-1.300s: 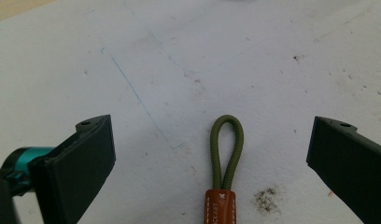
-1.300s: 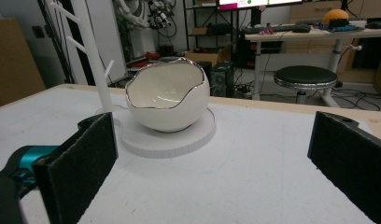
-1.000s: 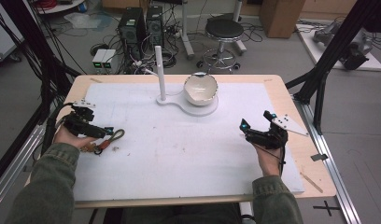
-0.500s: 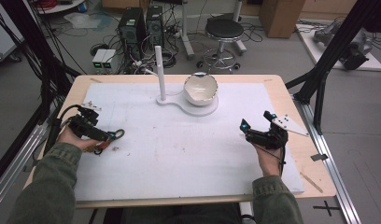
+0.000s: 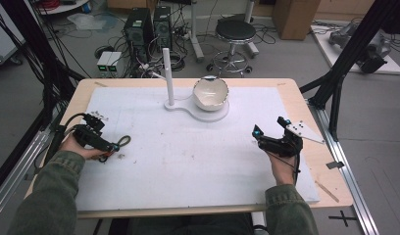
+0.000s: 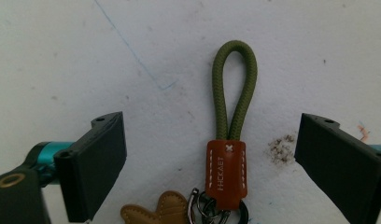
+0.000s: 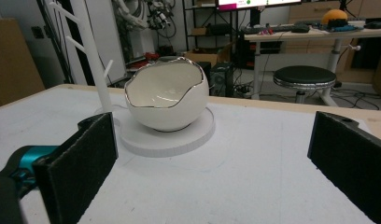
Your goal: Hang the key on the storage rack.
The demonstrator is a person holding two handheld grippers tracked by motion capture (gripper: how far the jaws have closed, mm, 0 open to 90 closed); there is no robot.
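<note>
Right gripper view: eggshell bowl (image 7: 166, 95) ahead, unobstructed.

A black round stool (image 5: 236, 32) and 2 computer towers (image 5: 148, 27) stand on the floor beyond the table's far edge.

Keychain (image 6: 226, 158) on the mat (image 5: 188, 156) at the left, between the left gripper (image 5: 107, 146) jaws; bowl (image 5: 211, 93) on a base (image 5: 208, 115) at the far middle, post (image 5: 167, 73) just left of it; right gripper (image 5: 270, 138) at the right, well apart
</note>
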